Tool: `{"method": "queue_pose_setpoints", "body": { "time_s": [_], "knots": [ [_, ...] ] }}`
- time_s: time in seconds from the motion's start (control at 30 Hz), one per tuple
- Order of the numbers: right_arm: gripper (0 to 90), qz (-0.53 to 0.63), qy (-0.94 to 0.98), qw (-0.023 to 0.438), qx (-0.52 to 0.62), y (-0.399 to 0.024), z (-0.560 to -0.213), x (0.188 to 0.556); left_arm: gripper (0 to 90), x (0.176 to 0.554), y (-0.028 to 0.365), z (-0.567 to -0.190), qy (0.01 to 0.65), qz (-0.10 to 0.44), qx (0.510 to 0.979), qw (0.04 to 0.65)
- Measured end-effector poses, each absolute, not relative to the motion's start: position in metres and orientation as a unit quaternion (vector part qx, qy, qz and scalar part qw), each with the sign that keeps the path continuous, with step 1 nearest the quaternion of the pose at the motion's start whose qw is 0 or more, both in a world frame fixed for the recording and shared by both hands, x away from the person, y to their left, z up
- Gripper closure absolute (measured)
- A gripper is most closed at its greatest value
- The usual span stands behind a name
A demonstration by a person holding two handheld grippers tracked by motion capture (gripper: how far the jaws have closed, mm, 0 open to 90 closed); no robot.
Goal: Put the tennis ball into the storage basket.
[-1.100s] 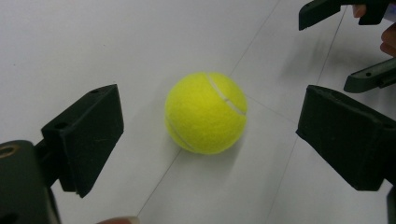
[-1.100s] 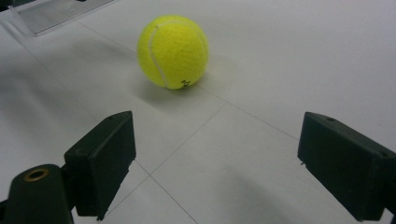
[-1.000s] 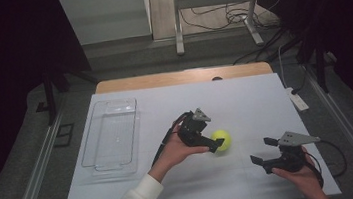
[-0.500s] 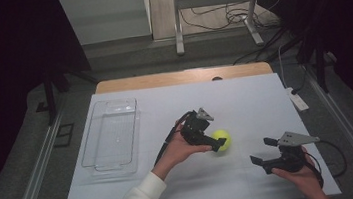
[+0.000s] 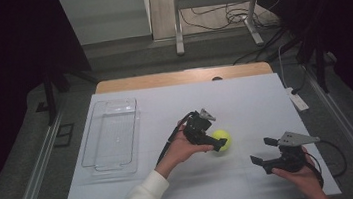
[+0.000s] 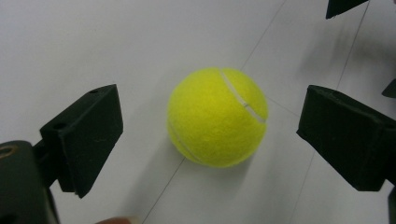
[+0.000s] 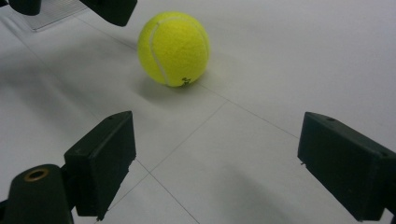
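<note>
Over the last second I noted almost no change: my left hand-held gripper (image 5: 220,144) had stayed at the tennis ball (image 5: 221,140), jaws apart, ball not yet clamped. I judged a grasp imminent. The ball rested on the counter (image 5: 245,101) between those jaws. My right hand-held gripper (image 5: 264,156) sat well apart, jaws spread, holding nothing.

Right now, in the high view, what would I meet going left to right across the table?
Clear tray → left gripper, with its jaws open at the tennis ball → right gripper, jaws open, apart from the ball.
</note>
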State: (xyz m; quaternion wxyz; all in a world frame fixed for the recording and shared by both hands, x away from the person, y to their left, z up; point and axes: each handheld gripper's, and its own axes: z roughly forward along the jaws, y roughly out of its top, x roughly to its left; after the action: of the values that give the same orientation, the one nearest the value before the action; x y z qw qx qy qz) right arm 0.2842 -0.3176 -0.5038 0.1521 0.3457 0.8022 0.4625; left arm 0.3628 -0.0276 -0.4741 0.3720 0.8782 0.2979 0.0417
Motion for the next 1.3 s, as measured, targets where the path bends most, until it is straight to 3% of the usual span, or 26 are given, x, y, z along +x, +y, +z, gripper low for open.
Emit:
{"method": "queue_pose_setpoints", "body": {
  "time_s": [1.0, 1.1, 1.27, 1.3],
  "knots": [
    [11.9, 0.463, 0.801, 0.153, 0.348, -0.319, -0.504, 0.284, 4.8, 0.373, -0.052, -0.501, 0.304, 0.013, 0.888, 0.344],
    [11.9, 0.463, 0.801, 0.154, 0.348, -0.319, -0.504, 0.284, 8.1, 0.373, -0.053, -0.503, 0.301, 0.012, 0.89, 0.343],
    [11.9, 0.462, 0.801, 0.154, 0.349, -0.32, -0.504, 0.285, 25.0, 0.373, -0.053, -0.504, 0.307, 0.016, 0.887, 0.345],
    [11.9, 0.462, 0.801, 0.154, 0.349, -0.32, -0.504, 0.284, 25.0, 0.373, -0.052, -0.504, 0.309, 0.013, 0.884, 0.35]
  ]
}}
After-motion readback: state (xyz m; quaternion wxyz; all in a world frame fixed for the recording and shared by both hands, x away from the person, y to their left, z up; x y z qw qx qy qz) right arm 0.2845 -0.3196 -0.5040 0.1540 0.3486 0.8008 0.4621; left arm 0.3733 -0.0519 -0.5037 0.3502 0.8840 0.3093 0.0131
